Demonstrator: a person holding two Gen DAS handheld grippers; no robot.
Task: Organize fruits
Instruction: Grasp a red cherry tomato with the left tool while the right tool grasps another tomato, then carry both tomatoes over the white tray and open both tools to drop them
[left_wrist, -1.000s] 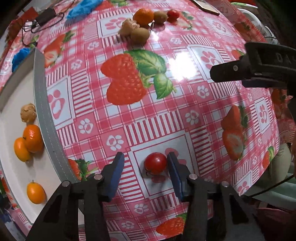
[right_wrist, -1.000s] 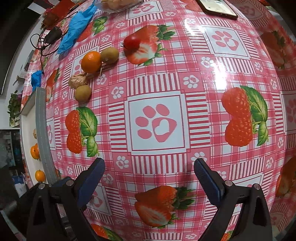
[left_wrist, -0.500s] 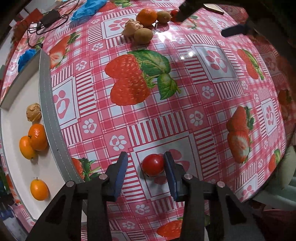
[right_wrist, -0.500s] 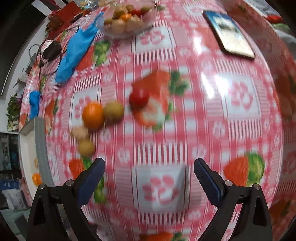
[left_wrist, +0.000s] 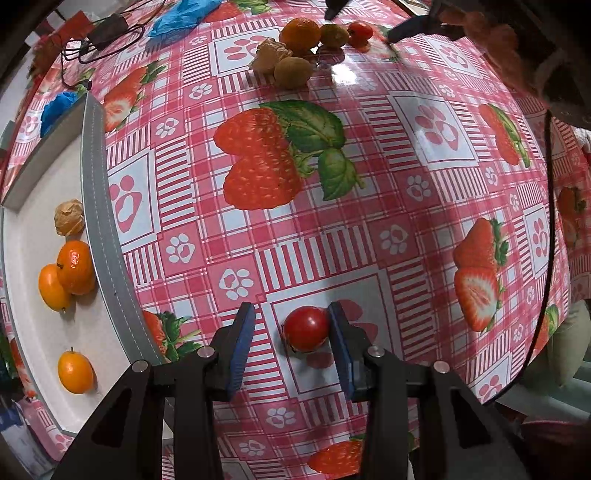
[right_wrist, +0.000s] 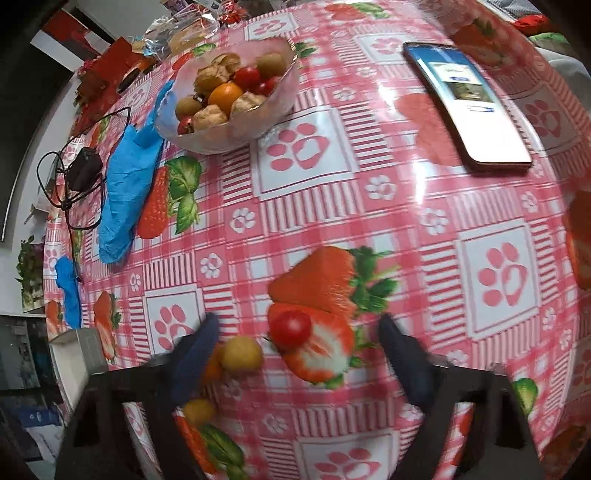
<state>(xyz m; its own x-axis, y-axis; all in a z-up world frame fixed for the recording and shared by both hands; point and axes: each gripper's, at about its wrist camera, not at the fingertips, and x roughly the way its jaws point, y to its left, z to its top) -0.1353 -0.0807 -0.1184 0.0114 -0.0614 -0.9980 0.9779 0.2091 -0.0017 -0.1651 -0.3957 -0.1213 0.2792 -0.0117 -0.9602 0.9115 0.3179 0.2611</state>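
Cherry tomato (left_wrist: 306, 328) lies on the desk (left_wrist: 369, 184) between the pads of the left hand-held gripper (left_wrist: 291, 341); its jaws have just been closing, one pad touching, the other apart, so no grip yet. Next comes closing fully, then carrying it to the tray (left_wrist: 96, 206). The right hand-held gripper (right_wrist: 299, 354), blurred, has just been narrowing around a second tomato (right_wrist: 290, 326) without touching. The tray's far end is cut off

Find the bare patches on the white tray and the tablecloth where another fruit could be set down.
Tray: free between the mandarin and the lone kumquat, and along its far side. Tablecloth: the wide middle is bare. Crowded: the fruit cluster at the far edge.
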